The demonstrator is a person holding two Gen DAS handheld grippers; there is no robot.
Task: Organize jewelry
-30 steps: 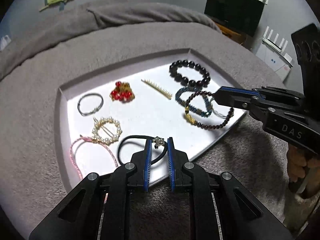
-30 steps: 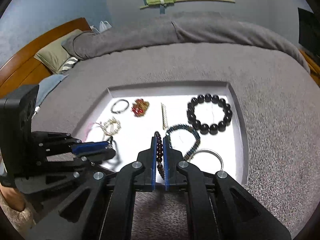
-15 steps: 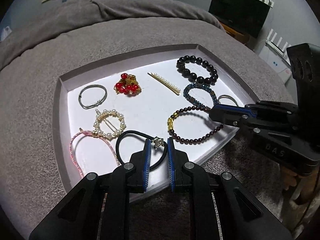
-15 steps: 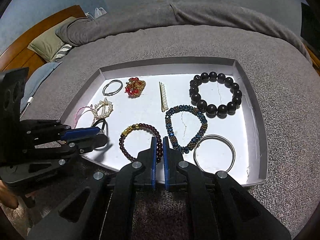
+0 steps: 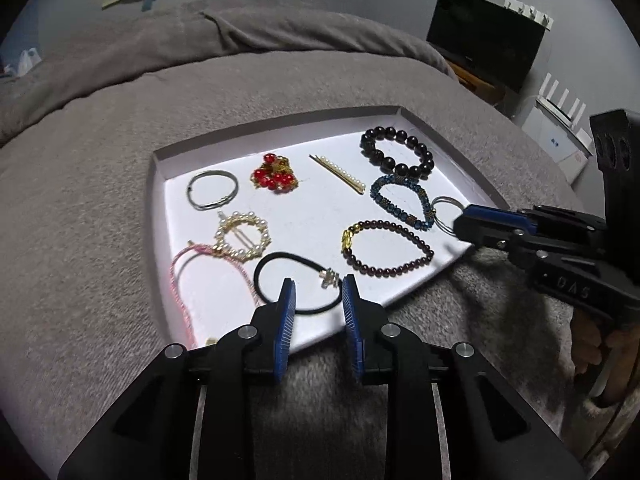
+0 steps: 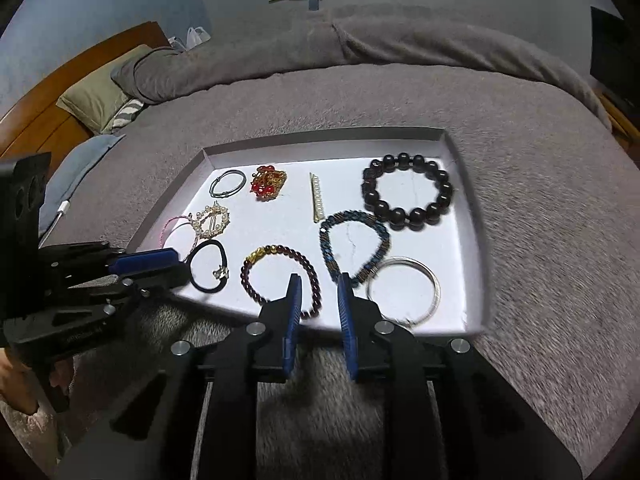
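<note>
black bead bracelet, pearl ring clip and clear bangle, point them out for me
Black large-bead bracelet (image 6: 407,192): right wrist view, on a bead at its near side.
Round pearl hair clip (image 5: 241,236): left wrist view, on its pearl rim.
Clear glass bangle (image 6: 403,290): right wrist view, on its rim.

White tray, grey blanket, black bead bracelet, blue-padded grippers.

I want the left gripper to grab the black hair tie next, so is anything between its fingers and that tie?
Nothing visible blocks it. The left gripper, jaws opening, already straddles the black hair tie on the white tray; only the tie's small charm sits there.
</note>
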